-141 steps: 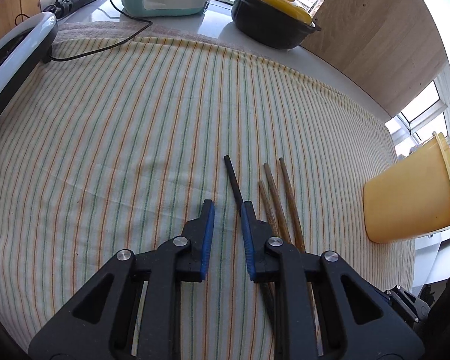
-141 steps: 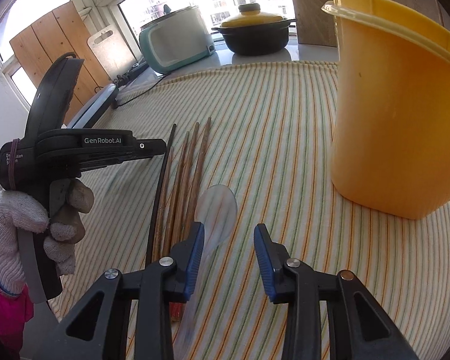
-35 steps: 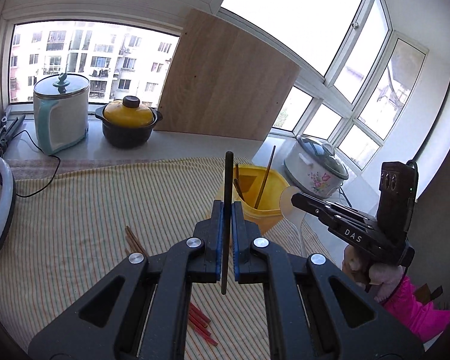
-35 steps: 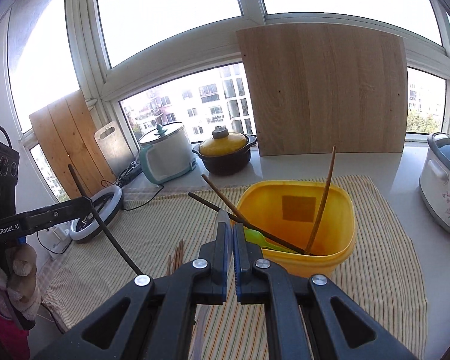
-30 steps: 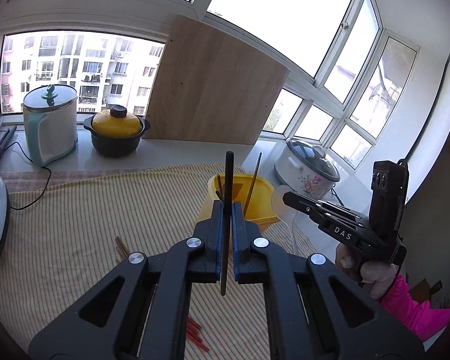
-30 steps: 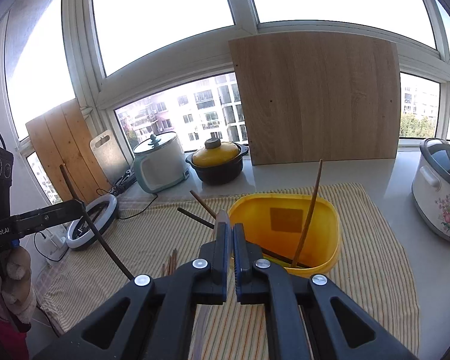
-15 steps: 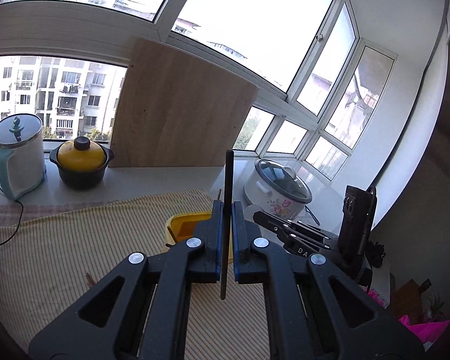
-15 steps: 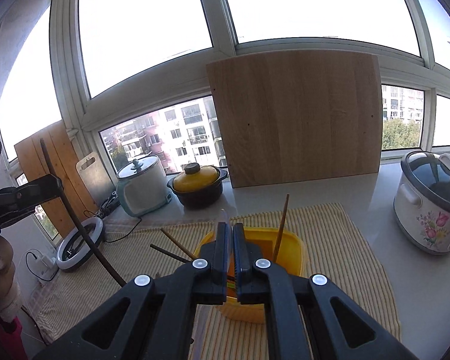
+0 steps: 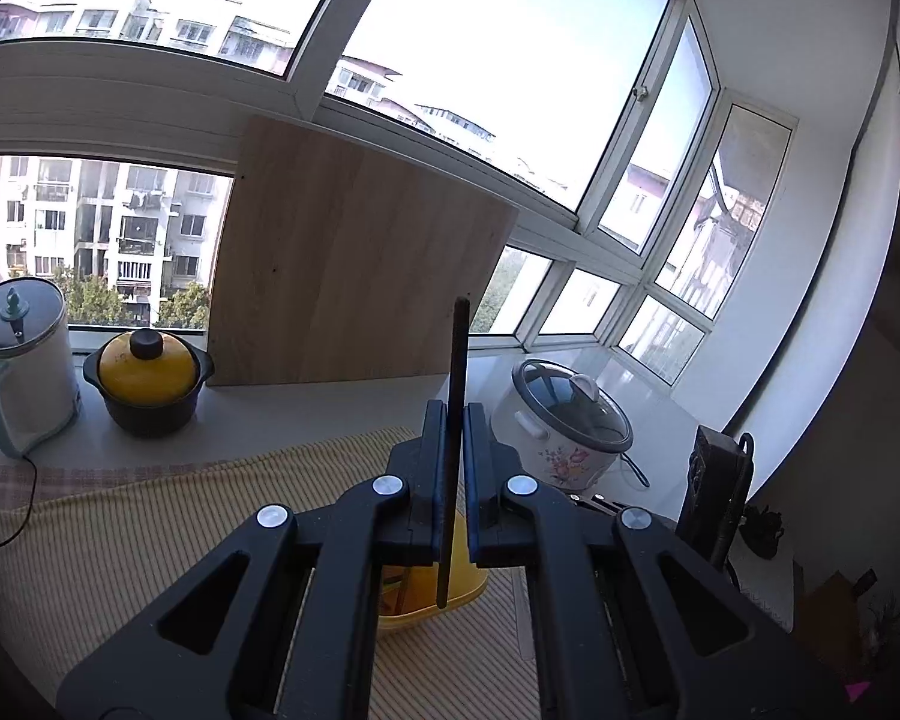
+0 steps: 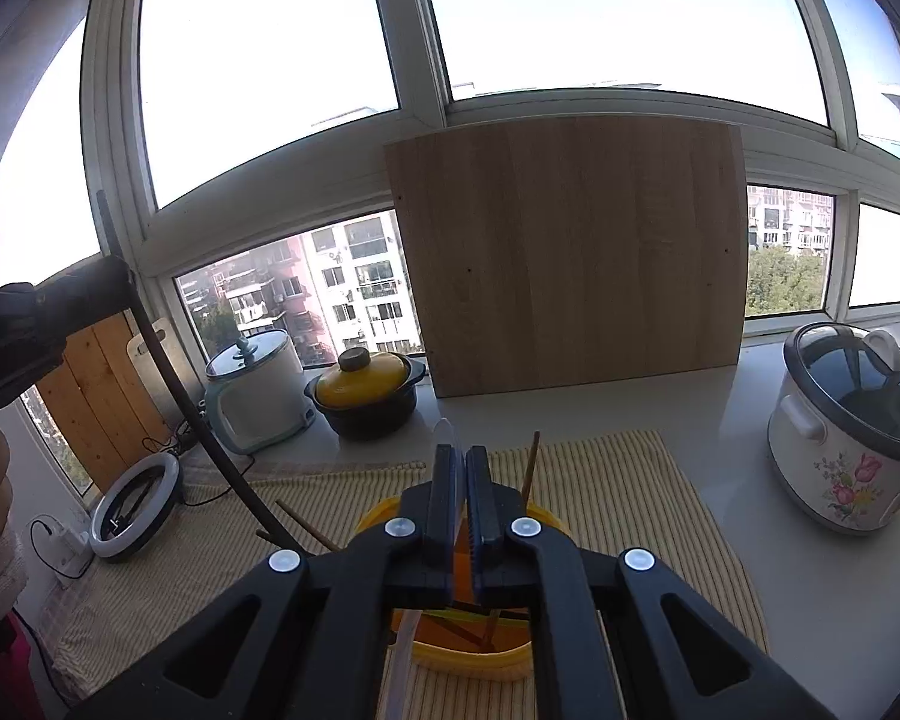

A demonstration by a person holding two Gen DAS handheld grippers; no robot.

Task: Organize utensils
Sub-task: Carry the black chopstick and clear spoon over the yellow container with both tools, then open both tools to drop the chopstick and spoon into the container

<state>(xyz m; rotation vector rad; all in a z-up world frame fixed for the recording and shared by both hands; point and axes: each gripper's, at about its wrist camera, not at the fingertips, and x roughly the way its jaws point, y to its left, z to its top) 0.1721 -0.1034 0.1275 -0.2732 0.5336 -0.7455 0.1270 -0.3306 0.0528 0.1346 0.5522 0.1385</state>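
Observation:
My left gripper (image 9: 450, 420) is shut on a black chopstick (image 9: 455, 372) that stands upright, its lower end over the yellow container (image 9: 444, 597). The same chopstick (image 10: 168, 360) shows at the left of the right wrist view, slanting down toward the container (image 10: 468, 654). My right gripper (image 10: 457, 468) is shut on a clear plastic spoon (image 10: 447, 429), its tip poking above the pads, just above the container. Several brown chopsticks (image 10: 529, 465) stand in the container.
A striped cloth (image 10: 606, 480) covers the counter. A flowered rice cooker (image 10: 846, 426) stands right, a yellow-lidded black pot (image 10: 366, 399) and a pale kettle (image 10: 255, 390) at the back, a wooden board (image 10: 570, 252) against the window, a ring light (image 10: 135, 504) at left.
Both grippers have risen and come in over the yellow container, which now lies mostly hidden under the fingers. Each still holds its utensil.

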